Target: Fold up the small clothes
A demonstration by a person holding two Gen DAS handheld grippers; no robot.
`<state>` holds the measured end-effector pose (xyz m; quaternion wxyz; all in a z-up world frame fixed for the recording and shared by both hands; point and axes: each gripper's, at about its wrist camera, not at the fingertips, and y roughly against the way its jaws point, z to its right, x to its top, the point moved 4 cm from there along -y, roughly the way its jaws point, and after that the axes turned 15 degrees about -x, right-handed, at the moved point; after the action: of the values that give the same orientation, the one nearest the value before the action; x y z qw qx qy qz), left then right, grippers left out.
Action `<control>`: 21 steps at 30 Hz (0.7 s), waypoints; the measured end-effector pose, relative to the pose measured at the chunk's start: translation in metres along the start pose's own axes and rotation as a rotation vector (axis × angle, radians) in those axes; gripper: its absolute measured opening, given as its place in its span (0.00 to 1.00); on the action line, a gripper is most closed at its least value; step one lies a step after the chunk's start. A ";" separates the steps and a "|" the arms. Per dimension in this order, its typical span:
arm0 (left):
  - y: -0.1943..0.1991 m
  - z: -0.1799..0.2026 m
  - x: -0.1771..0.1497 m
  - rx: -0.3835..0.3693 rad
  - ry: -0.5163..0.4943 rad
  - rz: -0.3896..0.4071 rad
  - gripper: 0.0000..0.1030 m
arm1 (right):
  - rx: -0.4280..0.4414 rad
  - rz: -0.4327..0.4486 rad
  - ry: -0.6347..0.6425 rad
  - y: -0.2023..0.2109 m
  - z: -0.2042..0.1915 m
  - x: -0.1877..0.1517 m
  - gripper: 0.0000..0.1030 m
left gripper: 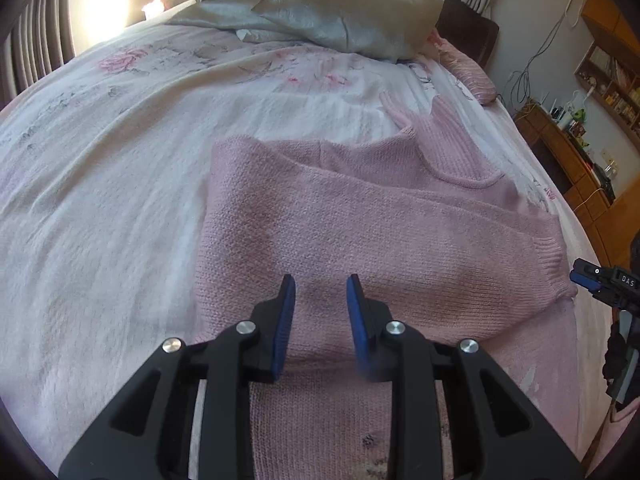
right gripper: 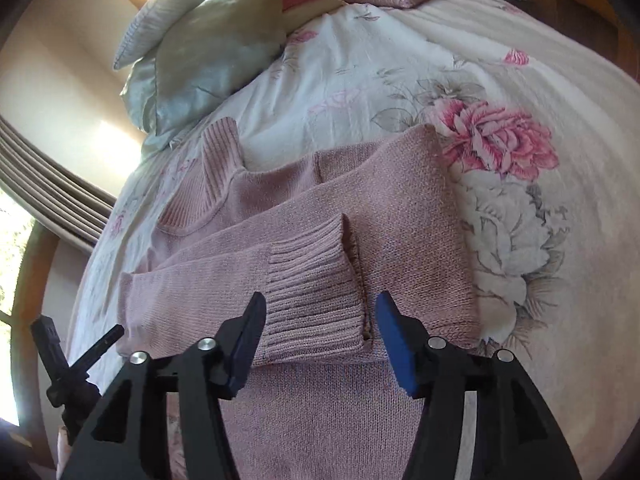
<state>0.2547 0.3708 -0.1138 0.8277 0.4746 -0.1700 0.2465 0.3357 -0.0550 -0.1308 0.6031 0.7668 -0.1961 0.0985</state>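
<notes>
Pink sweater [left gripper: 360,216] flat on floral bedspread [left gripper: 100,200], one sleeve [right gripper: 248,264] folded across body; remaining folds outstanding; left gripper [left gripper: 321,312] and right gripper [right gripper: 320,332] open, empty, above garment.

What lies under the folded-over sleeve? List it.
Under the sleeve lies the pink sweater body, and beneath that the floral bedspread. The covered part of the sweater front cannot be seen.
</notes>
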 end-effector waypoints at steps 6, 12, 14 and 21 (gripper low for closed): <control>-0.023 0.014 -0.004 0.017 -0.057 -0.067 0.31 | -0.056 -0.036 0.014 -0.013 0.003 -0.007 0.16; -0.037 -0.004 -0.014 0.002 -0.030 -0.097 0.32 | -0.184 -0.061 0.123 -0.022 0.002 -0.016 0.05; -0.037 -0.002 -0.013 0.010 -0.051 -0.110 0.31 | -0.229 -0.069 0.160 -0.023 -0.005 -0.016 0.05; -0.013 0.021 0.025 -0.017 -0.117 -0.054 0.37 | -0.180 0.005 0.235 0.000 -0.041 0.012 0.33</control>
<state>0.2818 0.3535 -0.0995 0.8269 0.4854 -0.2072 0.1944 0.3503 -0.0180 -0.1159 0.6882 0.6922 -0.1341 0.1712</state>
